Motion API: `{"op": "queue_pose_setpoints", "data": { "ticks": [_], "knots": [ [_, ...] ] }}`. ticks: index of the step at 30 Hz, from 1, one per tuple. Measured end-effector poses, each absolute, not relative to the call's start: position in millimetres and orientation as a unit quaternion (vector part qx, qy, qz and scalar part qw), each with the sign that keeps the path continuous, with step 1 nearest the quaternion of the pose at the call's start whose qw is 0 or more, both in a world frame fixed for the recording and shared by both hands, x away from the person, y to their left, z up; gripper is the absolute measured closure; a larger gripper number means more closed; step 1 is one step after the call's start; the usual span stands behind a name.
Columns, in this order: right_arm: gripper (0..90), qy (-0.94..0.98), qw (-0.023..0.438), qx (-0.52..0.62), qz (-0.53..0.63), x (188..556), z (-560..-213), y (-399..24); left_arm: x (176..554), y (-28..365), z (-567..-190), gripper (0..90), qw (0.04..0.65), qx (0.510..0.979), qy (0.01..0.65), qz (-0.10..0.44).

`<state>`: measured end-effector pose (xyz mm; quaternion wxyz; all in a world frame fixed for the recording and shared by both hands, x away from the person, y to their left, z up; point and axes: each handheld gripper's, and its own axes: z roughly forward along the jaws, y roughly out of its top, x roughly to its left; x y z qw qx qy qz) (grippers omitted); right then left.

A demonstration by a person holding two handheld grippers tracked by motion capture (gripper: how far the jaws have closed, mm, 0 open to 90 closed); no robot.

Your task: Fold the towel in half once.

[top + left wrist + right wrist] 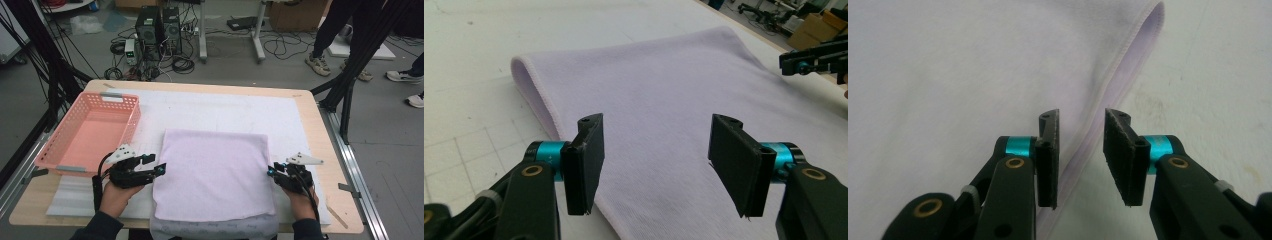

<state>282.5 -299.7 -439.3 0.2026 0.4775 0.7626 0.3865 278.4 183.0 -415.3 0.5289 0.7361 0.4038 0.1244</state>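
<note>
Lay flat mid-table on the white mat, a folded lilac towel, long axis running away from the person, near end draped over the table edge. Flanked it evenly: left gripper at its left hem, jaws parted wide and empty; right gripper straddling the right hem, jaws narrowly apart, pinching nothing. Stood well left, a pink basket.
</note>
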Motion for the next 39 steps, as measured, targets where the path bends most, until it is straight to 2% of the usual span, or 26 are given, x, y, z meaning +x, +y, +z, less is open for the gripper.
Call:
{"op": "queue_pose_setpoints", "data": {
  "ticks": [3, 5, 6, 12, 14, 16, 19, 22, 26, 28, 30, 32, 35, 37, 39],
  "knots": [
    [70.0, 0.764, 0.205, 0.482, 0.375, 299, -445, -295, 290, 179, -419, 39.4, 0.522, 0.737, 0.409, 0.127],
    [78.1, 0.772, 0.204, 0.476, 0.368, 307, -449, -293, 298, 177, -420, 39.3, 0.521, 0.735, 0.416, 0.126],
    [85.9, 0.771, 0.201, 0.475, 0.373, 308, -448, -294, 302, 177, -421, 39.0, 0.521, 0.733, 0.418, 0.125],
    [88.1, 0.78, 0.201, 0.483, 0.343, 306, -442, -303, 325, 176, -423, 37.1, 0.511, 0.728, 0.436, 0.136],
    [84.7, 0.784, 0.192, 0.486, 0.336, 308, -438, -301, 333, 176, -424, 36.7, 0.506, 0.727, 0.442, 0.144],
    [67.6, 0.773, 0.198, 0.491, 0.35, 312, -434, -303, 343, 175, -426, 35.4, 0.5, 0.724, 0.451, 0.149],
    [56.2, 0.752, 0.197, 0.5, 0.382, 325, -432, -306, 362, 172, -430, 34.8, 0.484, 0.723, 0.47, 0.15],
    [53.0, 0.75, 0.191, 0.511, 0.374, 339, -437, -304, 377, 170, -437, 35.5, 0.471, 0.717, 0.492, 0.147],
    [53.1, 0.763, 0.187, 0.507, 0.355, 349, -446, -299, 388, 161, -447, 40.1, 0.446, 0.732, 0.496, 0.141],
    [58.2, 0.763, 0.186, 0.507, 0.354, 348, -446, -299, 389, 155, -452, 43.6, 0.437, 0.741, 0.49, 0.138],
    [65.5, 0.765, 0.18, 0.506, 0.357, 348, -446, -300, 386, 149, -452, 44.8, 0.424, 0.755, 0.474, 0.161],
    [82.5, 0.771, 0.164, 0.494, 0.366, 347, -446, -298, 384, 146, -451, 54.2, 0.415, 0.768, 0.457, 0.173],
    [85.6, 0.777, 0.17, 0.487, 0.361, 346, -445, -294, 382, 142, -451, 79.4, 0.42, 0.783, 0.43, 0.164],
    [86.6, 0.773, 0.158, 0.492, 0.368, 347, -446, -297, 383, 144, -452, 82.6, 0.426, 0.775, 0.442, 0.151],
    [87.0, 0.775, 0.168, 0.487, 0.366, 348, -445, -296, 386, 148, -452, 83.7, 0.433, 0.761, 0.459, 0.15]
  ]
}}
